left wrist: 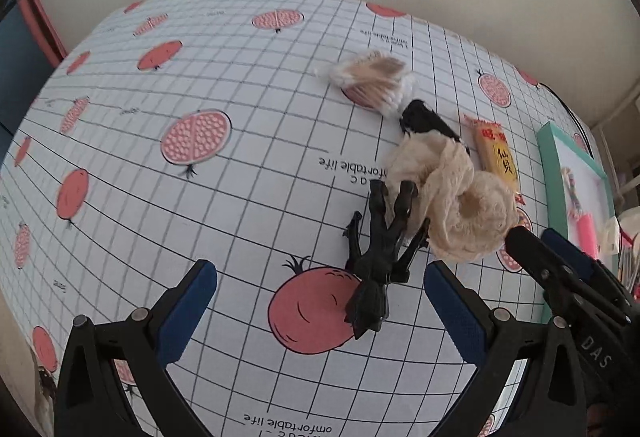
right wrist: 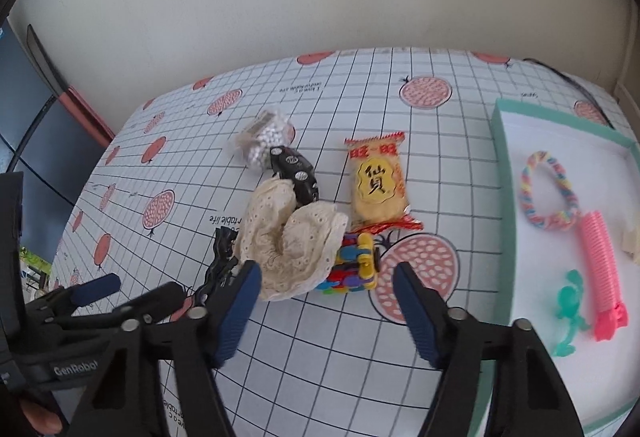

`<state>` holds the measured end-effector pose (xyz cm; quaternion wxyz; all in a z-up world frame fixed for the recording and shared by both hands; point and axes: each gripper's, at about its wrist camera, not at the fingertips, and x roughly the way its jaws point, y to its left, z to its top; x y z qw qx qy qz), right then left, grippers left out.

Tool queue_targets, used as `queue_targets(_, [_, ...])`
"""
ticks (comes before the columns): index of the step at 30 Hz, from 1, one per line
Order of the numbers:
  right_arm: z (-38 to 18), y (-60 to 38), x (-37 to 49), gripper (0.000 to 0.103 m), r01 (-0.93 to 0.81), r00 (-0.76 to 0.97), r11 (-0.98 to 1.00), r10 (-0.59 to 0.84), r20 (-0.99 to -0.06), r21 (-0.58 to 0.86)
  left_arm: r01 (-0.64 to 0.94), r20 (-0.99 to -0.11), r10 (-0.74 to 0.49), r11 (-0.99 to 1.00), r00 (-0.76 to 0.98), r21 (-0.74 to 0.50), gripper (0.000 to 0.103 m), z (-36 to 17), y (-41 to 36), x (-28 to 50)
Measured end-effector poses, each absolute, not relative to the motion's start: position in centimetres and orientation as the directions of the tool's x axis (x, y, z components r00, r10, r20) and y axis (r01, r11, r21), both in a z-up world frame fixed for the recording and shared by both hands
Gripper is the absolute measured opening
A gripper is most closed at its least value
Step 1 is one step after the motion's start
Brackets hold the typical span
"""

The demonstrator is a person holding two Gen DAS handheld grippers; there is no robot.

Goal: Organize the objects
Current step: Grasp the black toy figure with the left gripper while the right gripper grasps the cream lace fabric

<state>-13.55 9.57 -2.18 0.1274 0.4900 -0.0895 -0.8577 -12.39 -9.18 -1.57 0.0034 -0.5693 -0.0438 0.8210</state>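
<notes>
Both grippers hang above the table (right wrist: 280, 377), which is covered with a grid-and-pomegranate cloth. Neither holds anything.

Left gripper (left wrist: 320, 301): jaws spread wide, nothing between the blue pads. It is aimed at the black hair claw clip (left wrist: 380, 249), which lies on the cloth just ahead of the pads, its teeth touching the cream lace scrunchie (left wrist: 452, 197).

Right gripper (right wrist: 326, 301): jaws likewise spread and empty. It faces the multicoloured plastic toy (right wrist: 354, 265), which lies against the scrunchie's right side.

Items not yet sorted form a tight cluster near mid-table:
- the rice cracker packet (right wrist: 378, 183);
- a small black toy car (right wrist: 296, 175), partly under the lace;
- a clear packet of cotton swabs (right wrist: 264, 139), toward the far edge.

The teal-rimmed tray (right wrist: 500, 197) stands at the right edge of the table. It holds a braided rainbow loop (right wrist: 550, 197), a pink ribbed tube (right wrist: 600, 269) and a teal plastic figure (right wrist: 570, 313).

Assessment: the step in hand appears to be a pick from the cluster for transfer to the tray. Recommendations:
- Descend on the toy's free right side, clear of the lace.
- Close across its narrow width.
- Lift straight up; otherwise the scrunchie is likely to be dragged along.
- Take the clip by its spine, not its teeth.
</notes>
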Motion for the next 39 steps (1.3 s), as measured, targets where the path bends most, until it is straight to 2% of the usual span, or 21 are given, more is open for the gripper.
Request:
queue_targets(3, [-2.7,9.2,-13.7,0.055,0.133,-0.480,-0.949,-0.315,-0.819,0.287,0.031,-0.937,0.066,-0.996,-0.344,-0.081,0.103,-1.9,-9.2,-12.5])
queue_targets(11, [-3.3,8.8,-13.9,0.038,0.127,-0.475,-0.947,-0.319,-0.820,0.295,0.010,-0.946,0.074,-0.997,-0.315,-0.082,0.103,-3.2,-9.0,-12.7])
queue_targets(16, [-3.4,8.7,-14.1,0.025,0.125,-0.475,-0.947,-0.320,-0.820,0.296,-0.005,-0.949,0.082,-0.996,-0.303,-0.084,0.103,-3.6,-8.5,-12.8])
queue_targets(20, [-3.5,8.6,-14.1,0.018,0.130,-0.471,-0.945,-0.325,-0.820,0.300,-0.012,-0.953,0.080,-0.997,-0.291,-0.080,0.103,-4.0,-8.2,-12.9])
queue_targets(22, [-3.6,8.6,-14.1,0.012,0.129,-0.470,-0.945,-0.324,-0.821,0.300,-0.016,-0.954,0.079,-0.997,-0.289,-0.078,0.103,-4.1,-8.1,-13.0])
queue_targets(25, [-3.7,8.4,-14.1,0.008,0.131,-0.465,-0.944,-0.327,-0.823,0.302,-0.019,-0.955,0.078,-0.997,-0.286,-0.075,0.102,-4.4,-8.1,-13.1])
queue_targets(27, [-3.7,8.4,-14.1,0.007,0.133,-0.464,-0.941,-0.336,-0.820,0.310,-0.019,-0.956,0.077,-0.997,-0.282,-0.075,0.099,-4.6,-8.1,-13.2])
queue_targets(29, [-3.6,8.5,-14.1,0.007,0.133,-0.472,-0.938,-0.343,-0.812,0.319,-0.022,-0.957,0.078,-0.997,-0.279,-0.075,0.089,-4.6,-8.0,-13.2])
queue_targets(33, [-3.0,8.8,-13.9,0.007,0.137,-0.495,-0.932,-0.357,-0.792,0.335,-0.030,-0.959,0.081,-0.997,-0.272,-0.076,0.080,-4.8,-7.8,-13.1])
queue_targets(39, [-2.2,8.9,-13.7,0.006,0.148,-0.528,-0.925,-0.373,-0.763,0.349,-0.036,-0.958,0.105,-0.994,-0.267,-0.099,0.048,-5.0,-7.6,-13.1])
